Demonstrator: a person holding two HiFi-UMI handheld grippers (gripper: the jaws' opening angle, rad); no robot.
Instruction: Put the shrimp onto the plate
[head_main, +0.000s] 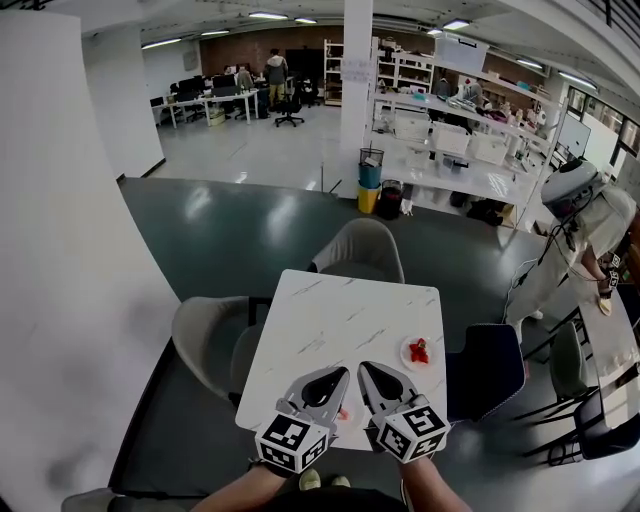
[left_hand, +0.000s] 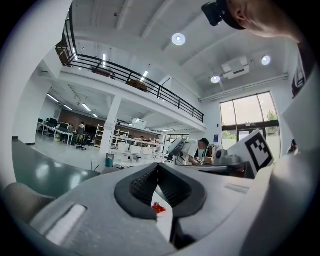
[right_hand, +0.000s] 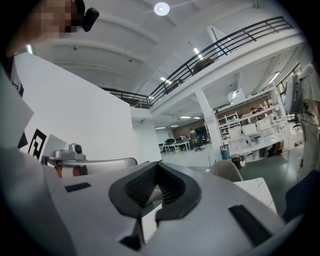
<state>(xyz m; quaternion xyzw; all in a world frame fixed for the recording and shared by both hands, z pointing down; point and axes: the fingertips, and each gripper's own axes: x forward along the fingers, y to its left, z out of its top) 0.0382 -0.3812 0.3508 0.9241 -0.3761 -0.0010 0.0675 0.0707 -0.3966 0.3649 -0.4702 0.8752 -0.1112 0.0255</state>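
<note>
A small white plate (head_main: 417, 353) with red shrimp (head_main: 419, 350) on it sits near the right edge of the white marble table (head_main: 340, 320). My left gripper (head_main: 337, 373) and right gripper (head_main: 366, 369) are side by side over the table's near edge, both shut and empty, short of the plate. A small pink thing (head_main: 343, 413) lies on the table between them; I cannot tell what it is. In the left gripper view the left gripper (left_hand: 158, 168) has its jaws touching, and red shrimp (left_hand: 158, 207) show below them. The right gripper (right_hand: 157, 168) has its jaws touching too.
Grey chairs stand at the table's far side (head_main: 360, 250) and left side (head_main: 205, 340), a dark blue chair (head_main: 490, 370) at its right. A person (head_main: 585, 240) bends over at the far right. Dark green floor surrounds the table.
</note>
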